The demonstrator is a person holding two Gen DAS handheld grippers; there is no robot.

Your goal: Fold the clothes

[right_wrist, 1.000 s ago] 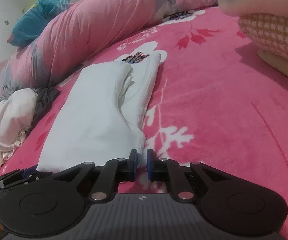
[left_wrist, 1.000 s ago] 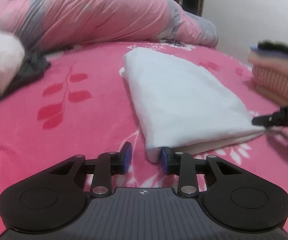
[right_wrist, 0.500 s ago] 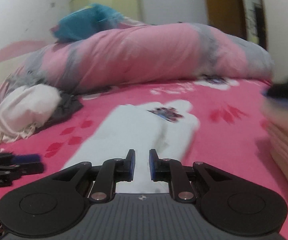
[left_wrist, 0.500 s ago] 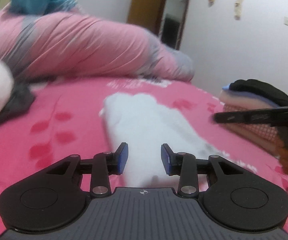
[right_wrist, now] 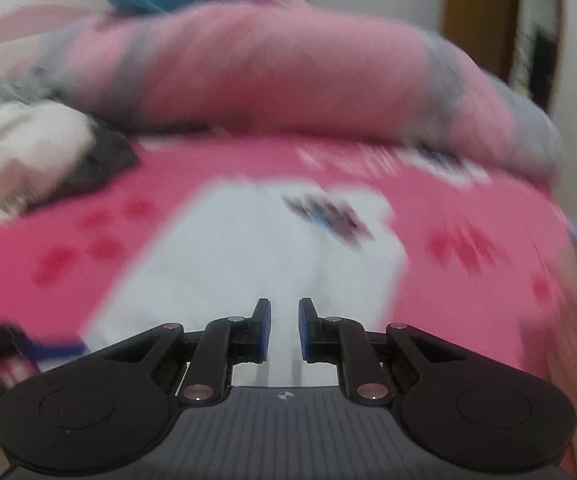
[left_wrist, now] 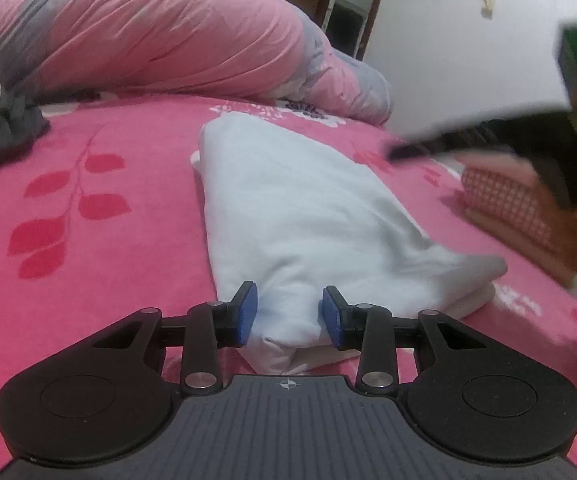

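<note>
Pink floral bedspread point(left_wrist: 100, 240), white wall point(left_wrist: 468, 60)

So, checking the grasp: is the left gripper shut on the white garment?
No, the left gripper is open, its pads either side of the white garment's near corner.

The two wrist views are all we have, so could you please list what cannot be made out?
- Right wrist view: motion blur hides the dark print on the white garment.
- Left wrist view: the right gripper is blurred; jaw state unreadable.
- Left wrist view: the folded pile is partly covered by that gripper.
</note>
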